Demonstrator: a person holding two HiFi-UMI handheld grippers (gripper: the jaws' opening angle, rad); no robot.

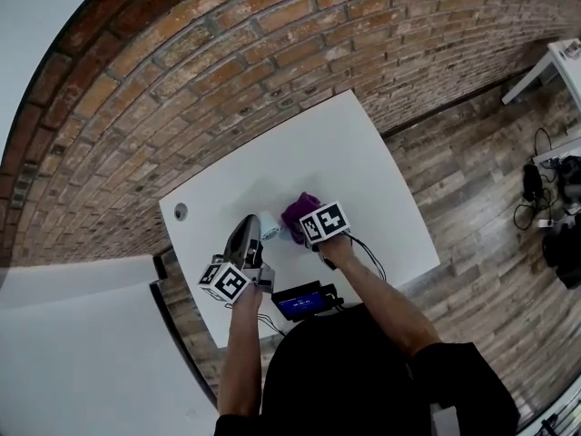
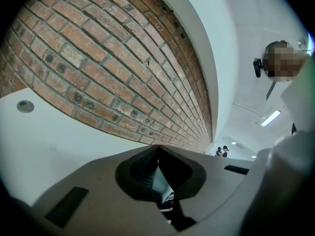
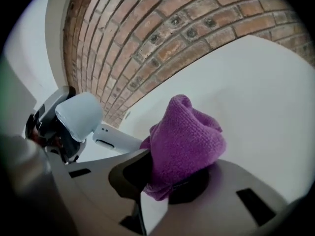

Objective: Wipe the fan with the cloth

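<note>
A purple knitted cloth (image 3: 184,139) bulges out from between the jaws of my right gripper (image 3: 178,167), which is shut on it. In the head view the cloth (image 1: 298,213) sits just ahead of that gripper (image 1: 306,229), low over the white table (image 1: 363,166). The small white fan (image 3: 78,114), with a pale rounded head and a white handle (image 3: 115,139), is left of the cloth. It shows in the head view (image 1: 270,226) beside the tip of my left gripper (image 1: 246,234). In its own view the left gripper (image 2: 158,154) is shut, with no fan visible.
A brick wall (image 1: 227,53) runs behind the table. A round grommet (image 1: 181,212) sits near the table's far left corner. A black device with a blue screen (image 1: 300,300) and cables lies at the near edge. Wooden floor and white furniture (image 1: 554,62) are to the right.
</note>
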